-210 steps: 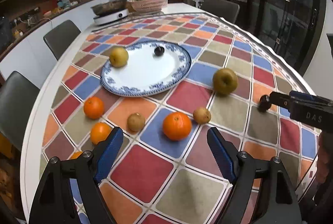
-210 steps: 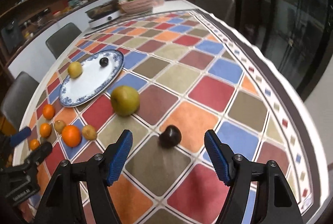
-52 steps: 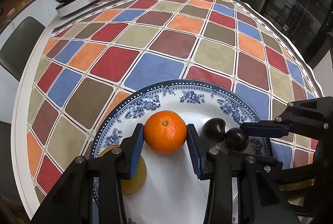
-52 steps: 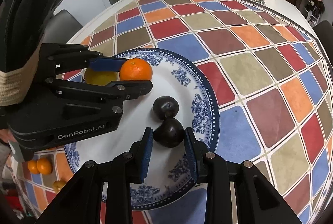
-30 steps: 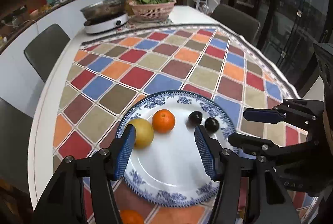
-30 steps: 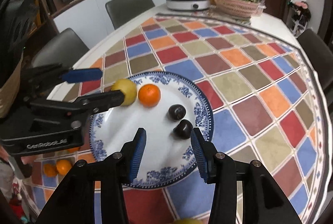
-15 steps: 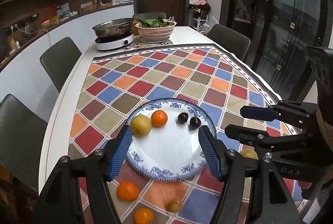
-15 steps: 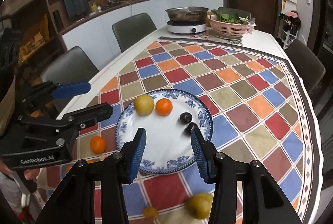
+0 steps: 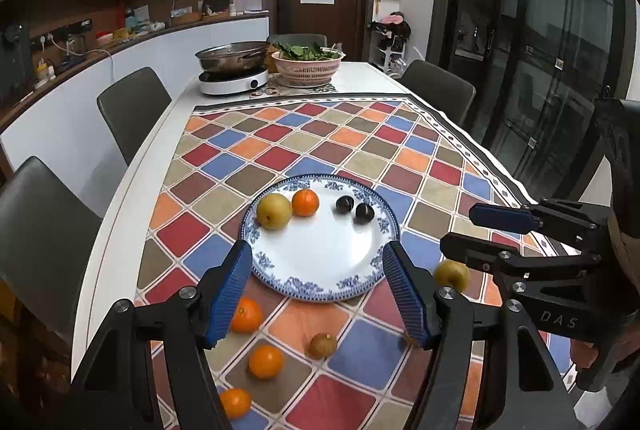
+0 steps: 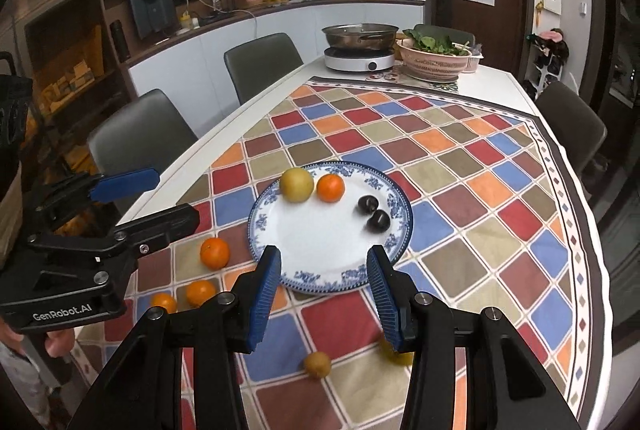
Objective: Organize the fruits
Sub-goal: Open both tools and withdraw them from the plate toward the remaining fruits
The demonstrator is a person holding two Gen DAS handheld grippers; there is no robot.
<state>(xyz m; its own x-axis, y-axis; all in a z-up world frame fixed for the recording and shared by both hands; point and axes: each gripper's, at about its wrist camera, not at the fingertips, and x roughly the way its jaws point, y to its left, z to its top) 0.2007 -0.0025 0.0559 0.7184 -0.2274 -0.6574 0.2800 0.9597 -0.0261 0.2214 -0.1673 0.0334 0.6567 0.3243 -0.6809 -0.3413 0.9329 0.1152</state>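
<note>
A blue-and-white plate (image 9: pixel 280 280) (image 10: pixel 256 226) on the checked cloth holds a yellow pear (image 9: pixel 274 211) (image 10: pixel 296 184), an orange (image 9: pixel 305 202) (image 10: pixel 330 187) and two dark plums (image 9: pixel 344 204) (image 10: pixel 379 220). On the cloth near the plate lie three oranges (image 9: pixel 265 361) (image 10: pixel 215 252), a small brown fruit (image 9: pixel 323 345) (image 10: pixel 317 364) and a greenish pear (image 9: pixel 452 273). My left gripper (image 9: pixel 317 248) (image 10: pixel 176 196) hovers open and empty above the plate's near-left side. My right gripper (image 10: pixel 323 254) (image 9: pixel 460 228) hovers open and empty to its right.
At the table's far end stand an induction cooker with a pan (image 9: pixel 234 78) and a pink basket of greens (image 9: pixel 307 64). Grey chairs (image 9: pixel 132 110) line the left side and far end. The white table edge (image 9: pixel 120 250) runs along the left.
The left gripper let go of the orange and the right let go of a plum, both on the plate. Both grippers then drew back and up, and the left jaws widened.
</note>
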